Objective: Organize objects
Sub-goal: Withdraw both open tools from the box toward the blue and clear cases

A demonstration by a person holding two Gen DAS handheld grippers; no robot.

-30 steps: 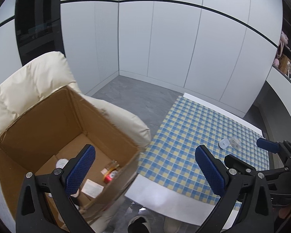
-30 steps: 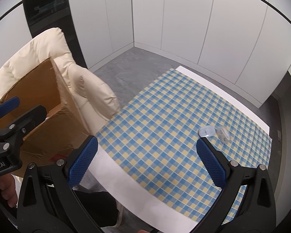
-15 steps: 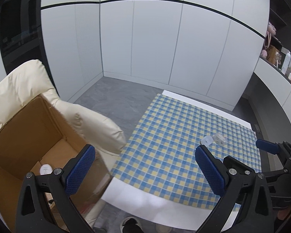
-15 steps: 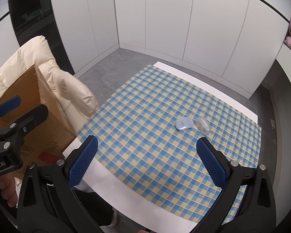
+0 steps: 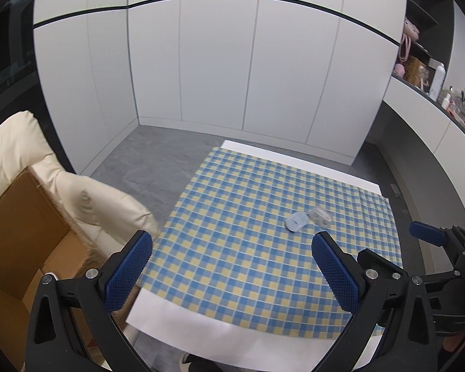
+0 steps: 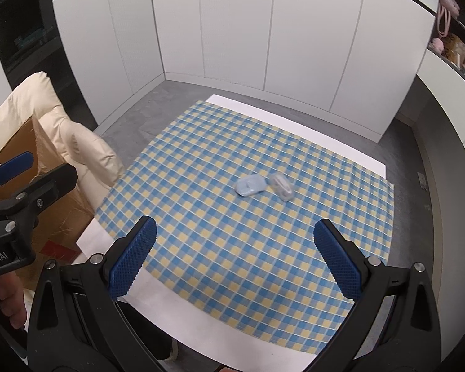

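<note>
A light blue computer mouse (image 6: 250, 186) lies on the blue-and-yellow checked tablecloth (image 6: 220, 235), with a clear plastic item (image 6: 282, 186) touching its right side. Both also show in the left wrist view, the mouse (image 5: 297, 221) and the clear item (image 5: 320, 216). My right gripper (image 6: 232, 260) is open and empty, above the cloth's near part, short of the mouse. My left gripper (image 5: 232, 271) is open and empty, over the table's near left part. An open cardboard box (image 5: 18, 232) stands on the cream armchair (image 5: 86, 198) at the left.
The white table edge (image 6: 201, 319) runs along the near side. White cabinet walls stand behind. A curved counter with bottles and boxes (image 5: 431, 77) is at the right. Grey floor lies between chair and table.
Both grippers have swung right, away from the cardboard box and toward the table. The mouse and clear item now sit nearer the middle of both views. Both stay open.
</note>
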